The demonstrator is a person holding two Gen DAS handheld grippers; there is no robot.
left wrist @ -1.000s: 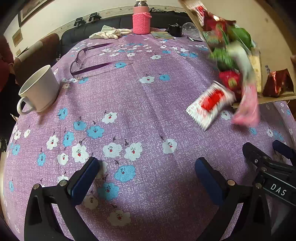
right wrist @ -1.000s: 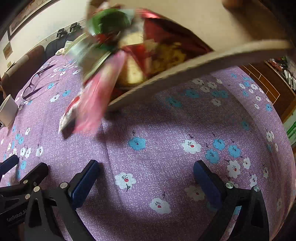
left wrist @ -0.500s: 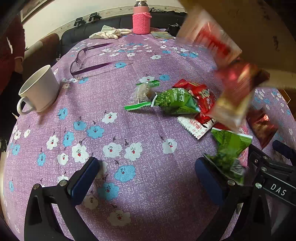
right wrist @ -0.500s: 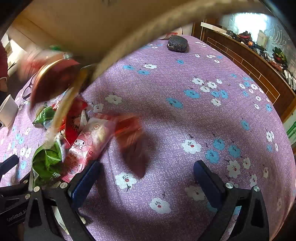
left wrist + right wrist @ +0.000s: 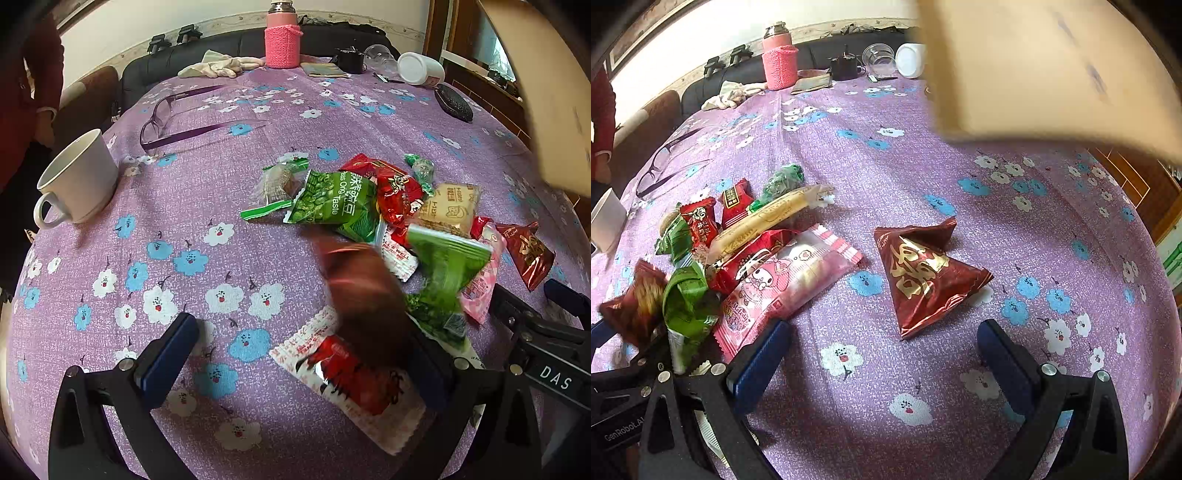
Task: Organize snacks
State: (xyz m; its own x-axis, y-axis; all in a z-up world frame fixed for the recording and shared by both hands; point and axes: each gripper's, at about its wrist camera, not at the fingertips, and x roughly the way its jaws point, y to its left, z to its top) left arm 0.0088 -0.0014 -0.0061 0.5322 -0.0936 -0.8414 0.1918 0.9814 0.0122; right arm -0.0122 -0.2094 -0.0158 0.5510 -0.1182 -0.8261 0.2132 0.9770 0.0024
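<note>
**Op A:** Purple flowered cloth covers the counter (image 5: 229,192). Stock on it: one heap of snack packets, loose and overlapping, right of centre in the left wrist view. Green pea packet (image 5: 334,201) on top at the back, biscuit packet (image 5: 448,210) beside it, red-and-white packet (image 5: 351,373) nearest my left gripper (image 5: 306,354). One brown packet (image 5: 364,291) is blurred, seemingly in motion; I cannot tell where it settles.

**Op B:** And the right side?

**Op A:** Right gripper (image 5: 882,354), jaws apart, nothing between them. Left jaws apart too, empty. Dark red triangular packet (image 5: 923,275) lies alone, just ahead of the right jaws, clear of the pink packet (image 5: 786,280).

**Op B:** Best first pick?

**Op A:** I judge the triangular one: isolated, puffed, easy to pinch at its crimped edge. I would let the heap come to rest before reaching in, and lift singles off the top.

**Op B:** Obstructions?

**Op A:** Tan cardboard box (image 5: 1045,70), blurred, hangs over the far right. White mug (image 5: 79,177), spectacles (image 5: 184,118), pink-sleeved flask (image 5: 282,37) sit well apart from the heap. No container for sorting is identifiable yet.
</note>
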